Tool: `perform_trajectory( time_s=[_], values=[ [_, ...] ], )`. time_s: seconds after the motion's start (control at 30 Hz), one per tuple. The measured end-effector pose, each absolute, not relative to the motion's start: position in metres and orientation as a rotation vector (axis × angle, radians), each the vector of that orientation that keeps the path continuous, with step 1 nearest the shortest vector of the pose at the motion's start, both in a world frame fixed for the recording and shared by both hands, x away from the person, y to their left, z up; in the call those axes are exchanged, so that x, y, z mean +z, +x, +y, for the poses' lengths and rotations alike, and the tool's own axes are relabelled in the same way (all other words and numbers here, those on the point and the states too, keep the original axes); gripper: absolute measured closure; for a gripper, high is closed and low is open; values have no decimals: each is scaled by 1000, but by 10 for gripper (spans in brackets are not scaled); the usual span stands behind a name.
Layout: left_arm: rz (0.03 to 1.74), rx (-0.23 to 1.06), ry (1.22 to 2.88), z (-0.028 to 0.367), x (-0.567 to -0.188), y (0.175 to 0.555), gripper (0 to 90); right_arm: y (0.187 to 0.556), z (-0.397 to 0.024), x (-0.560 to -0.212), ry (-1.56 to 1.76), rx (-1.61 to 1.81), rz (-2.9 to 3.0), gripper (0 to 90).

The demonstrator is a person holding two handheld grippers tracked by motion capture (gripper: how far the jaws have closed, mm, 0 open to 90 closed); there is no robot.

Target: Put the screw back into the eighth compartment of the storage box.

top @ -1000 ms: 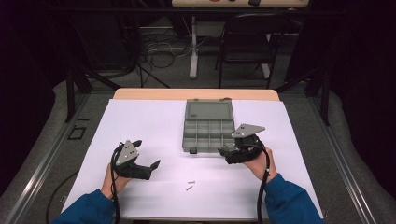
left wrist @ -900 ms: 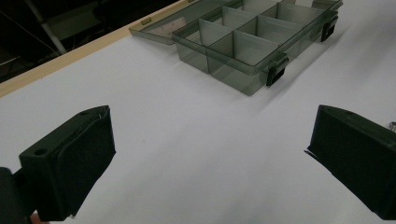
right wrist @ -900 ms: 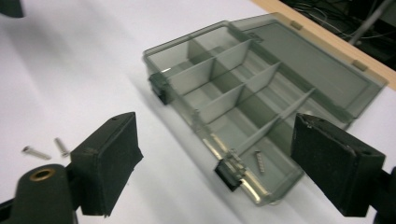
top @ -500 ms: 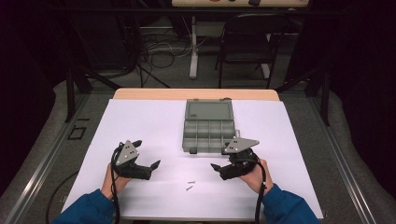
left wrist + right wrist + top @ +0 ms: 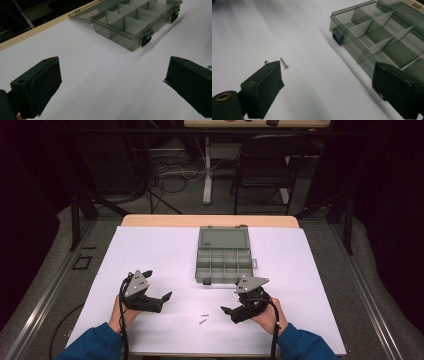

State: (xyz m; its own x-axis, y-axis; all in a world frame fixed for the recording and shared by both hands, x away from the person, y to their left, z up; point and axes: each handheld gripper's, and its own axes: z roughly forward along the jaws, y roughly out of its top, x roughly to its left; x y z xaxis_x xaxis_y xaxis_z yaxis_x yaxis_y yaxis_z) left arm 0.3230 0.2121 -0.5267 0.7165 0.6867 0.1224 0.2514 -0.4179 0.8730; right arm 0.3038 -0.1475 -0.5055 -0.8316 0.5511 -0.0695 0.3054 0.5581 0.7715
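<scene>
With my right gripper [image 5: 226,310] spread wide and empty, jaws just opening, I'm reaching for the two screws [image 5: 283,63] lying on the tabletop [image 5: 165,255] just ahead of the open organizer box [image 5: 223,262]; next, I should straddle one and pinch.

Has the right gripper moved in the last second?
Yes. The right gripper came away from the compartment box, toward the two screws, jaws opening, empty.

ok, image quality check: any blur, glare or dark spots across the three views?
High view: white table cover bright, surroundings nearly black, two screws tiny. Left gripper view: fingers soft, organizer box sharper. Right gripper view: screws crisp, near fingers blurred, box casts a soft shadow.
</scene>
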Motion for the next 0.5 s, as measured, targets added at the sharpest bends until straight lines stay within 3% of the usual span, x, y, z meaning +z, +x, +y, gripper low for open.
perform_trajectory(
  time_s=[0.5],
  values=[
    [706,594,1987,212,-525,321,0,298,-134,-515,648,1140,2548,53]
  ],
)
